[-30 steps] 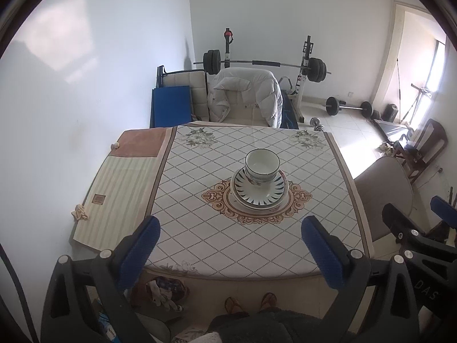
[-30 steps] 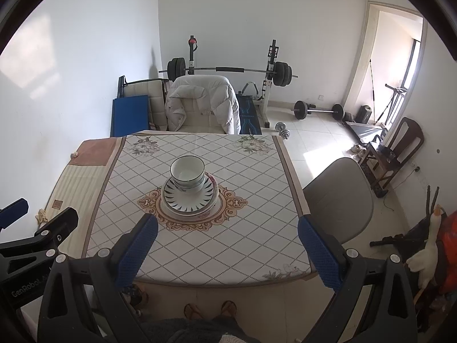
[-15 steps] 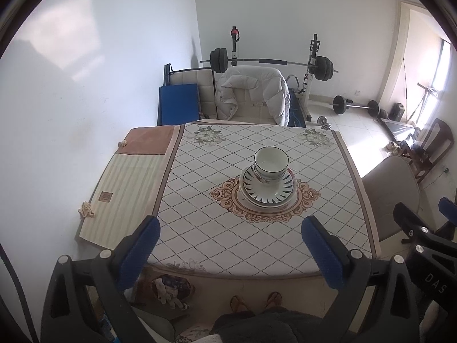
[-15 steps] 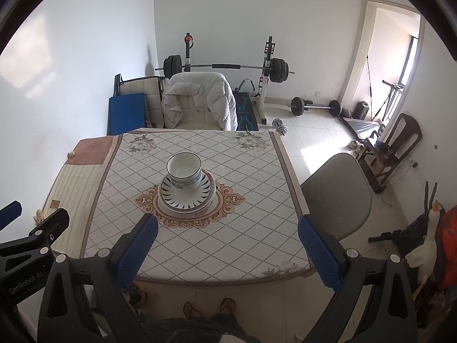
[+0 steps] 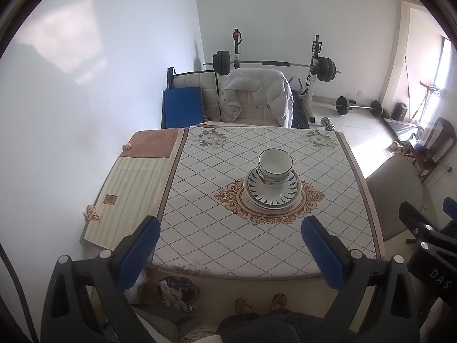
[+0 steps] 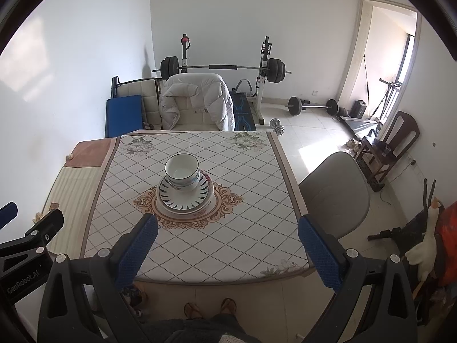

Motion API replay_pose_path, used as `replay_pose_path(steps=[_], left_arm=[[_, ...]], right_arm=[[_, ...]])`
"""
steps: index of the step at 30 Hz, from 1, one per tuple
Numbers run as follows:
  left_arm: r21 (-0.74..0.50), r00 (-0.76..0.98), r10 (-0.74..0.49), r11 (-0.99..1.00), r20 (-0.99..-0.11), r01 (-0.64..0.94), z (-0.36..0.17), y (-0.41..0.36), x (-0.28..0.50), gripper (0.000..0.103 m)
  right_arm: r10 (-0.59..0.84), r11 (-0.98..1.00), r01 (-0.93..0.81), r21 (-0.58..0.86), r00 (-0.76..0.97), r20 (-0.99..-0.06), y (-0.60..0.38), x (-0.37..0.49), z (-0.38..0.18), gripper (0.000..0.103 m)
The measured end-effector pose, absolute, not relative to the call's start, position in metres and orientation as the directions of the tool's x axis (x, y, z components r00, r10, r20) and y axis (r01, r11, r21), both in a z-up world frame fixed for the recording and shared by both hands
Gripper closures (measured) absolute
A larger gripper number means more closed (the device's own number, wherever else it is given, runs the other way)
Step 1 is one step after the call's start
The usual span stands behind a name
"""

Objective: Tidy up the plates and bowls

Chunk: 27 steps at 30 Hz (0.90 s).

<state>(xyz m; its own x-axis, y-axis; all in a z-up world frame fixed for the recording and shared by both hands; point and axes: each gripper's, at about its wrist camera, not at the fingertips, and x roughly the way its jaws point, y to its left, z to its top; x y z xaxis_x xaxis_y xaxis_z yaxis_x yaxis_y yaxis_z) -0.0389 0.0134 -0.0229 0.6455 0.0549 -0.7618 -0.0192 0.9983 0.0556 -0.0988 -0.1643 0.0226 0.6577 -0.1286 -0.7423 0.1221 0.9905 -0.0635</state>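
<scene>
The bowl (image 5: 275, 162) sits stacked on the plates (image 5: 272, 189) at the middle of the table (image 5: 205, 228), likely gathered into one pile. Both tongs, left (image 5: 230, 253) and right (image 6: 227, 250), hang wide open and empty above the near edge, well apart from the stack.

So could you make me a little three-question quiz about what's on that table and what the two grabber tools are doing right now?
1. True or false: the bowl sits on the stacked plates.
2. Both grippers, left and right, have their jaws: A) clamped on a plate, B) open and empty, C) gripping the tablecloth.
3. Fill in: a white ____ hangs over the chair behind the table.

Key: 1 true; 2 B; 3 jacket.
</scene>
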Motion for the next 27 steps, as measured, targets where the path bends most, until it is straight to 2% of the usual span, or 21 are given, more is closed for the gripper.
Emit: replay_pose_path(steps=[27], left_arm=[[0.086,0.662,0.075,0.996,-0.745,-0.016,-0.0215,0.0048,-0.0402,0.002]], right_arm=[[-0.132,0.989,0.133,-0.06,0.65,-0.749,-0.1684,-0.1005,0.0185,0.003]])
